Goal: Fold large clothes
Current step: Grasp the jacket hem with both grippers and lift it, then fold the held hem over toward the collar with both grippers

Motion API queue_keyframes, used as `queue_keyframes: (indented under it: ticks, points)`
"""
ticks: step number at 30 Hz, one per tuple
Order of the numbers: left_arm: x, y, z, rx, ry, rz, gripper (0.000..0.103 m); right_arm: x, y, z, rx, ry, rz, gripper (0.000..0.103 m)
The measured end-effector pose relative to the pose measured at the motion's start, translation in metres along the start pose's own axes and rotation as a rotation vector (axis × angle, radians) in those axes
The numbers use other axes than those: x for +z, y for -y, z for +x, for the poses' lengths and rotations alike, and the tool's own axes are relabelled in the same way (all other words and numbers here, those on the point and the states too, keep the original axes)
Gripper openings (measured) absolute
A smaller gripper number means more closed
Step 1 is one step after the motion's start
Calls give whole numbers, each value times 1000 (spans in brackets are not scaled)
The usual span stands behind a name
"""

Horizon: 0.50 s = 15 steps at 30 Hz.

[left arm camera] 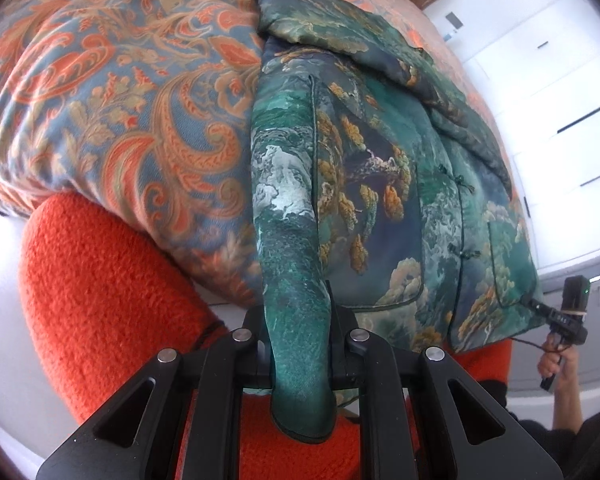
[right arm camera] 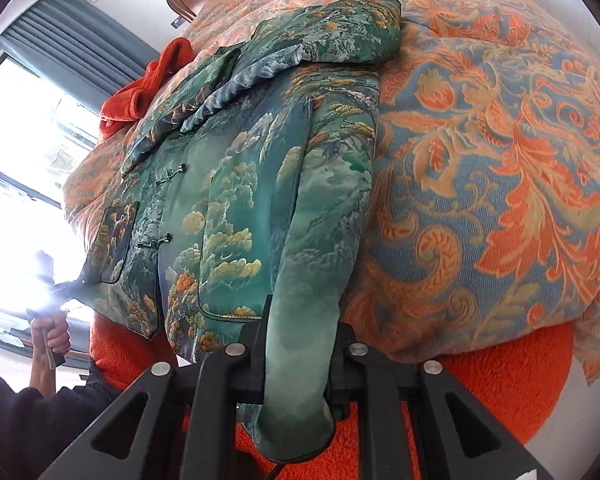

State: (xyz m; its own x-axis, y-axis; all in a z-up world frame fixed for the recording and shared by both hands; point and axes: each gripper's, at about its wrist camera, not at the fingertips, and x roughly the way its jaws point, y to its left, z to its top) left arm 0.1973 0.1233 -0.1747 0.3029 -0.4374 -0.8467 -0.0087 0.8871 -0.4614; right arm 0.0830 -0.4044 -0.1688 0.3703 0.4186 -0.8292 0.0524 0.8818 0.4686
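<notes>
Both hand-held grippers (left arm camera: 298, 344) w/ jacket (left arm camera: 380, 184) corners

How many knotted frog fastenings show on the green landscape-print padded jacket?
2. One fastening sits mid-front on the jacket, just below the folded-over sleeve; the other lies lower, beside the patch pocket. More may hide under that sleeve.

No text can be read

Right claw (right arm camera: 296, 364) clamped on green jacket (right arm camera: 236, 184) sleeve, jacket on paisley quilt (right arm camera: 480, 160), orange blanket (right arm camera: 500, 372) beneath
</notes>
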Motion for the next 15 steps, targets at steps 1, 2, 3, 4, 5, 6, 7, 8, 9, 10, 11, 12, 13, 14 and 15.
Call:
queue_keyframes:
  ticks: [1,2,3,4,5,6,7,8,9,10,11,12,13,14,15]
  points:
    - [4,-1,1,5,-4,-1,14,-2,0,0,1,-6,8,16]
    - [4,-2,1,13,-9,-2,14,4,4,2,2,-11,14,16]
    - [8,0,4,20,-15,-4,14,3,7,1,6,-14,20,16]
    - [12,1,6,23,-21,-6,14,0,8,0,9,-14,31,15]
    - [15,1,5,23,-26,-10,14,2,10,1,12,-13,41,15]
    - [19,7,7,16,-26,-17,13,5,12,1,19,-9,52,14]
    - [26,10,3,-4,-21,-26,13,7,13,0,35,0,67,13]
    - [32,13,-4,-33,-11,-35,13,18,8,3,60,12,89,13]
    - [40,17,-11,-67,6,-46,13,22,10,-3,94,32,116,13]
    - [50,19,-20,-102,25,-58,13,27,11,-10,121,52,135,12]
    - [61,21,-28,-132,44,-65,13,36,12,-19,153,79,157,12]
    - [75,25,-37,-163,68,-67,13,44,12,-26,178,102,171,12]
    - [87,29,-43,-180,86,-62,13,58,11,-35,213,133,185,12]
    - [100,33,-49,-197,104,-52,13,71,10,-42,236,155,189,12]
    - [118,38,-55,-217,123,-43,13,87,9,-48,260,181,187,11]
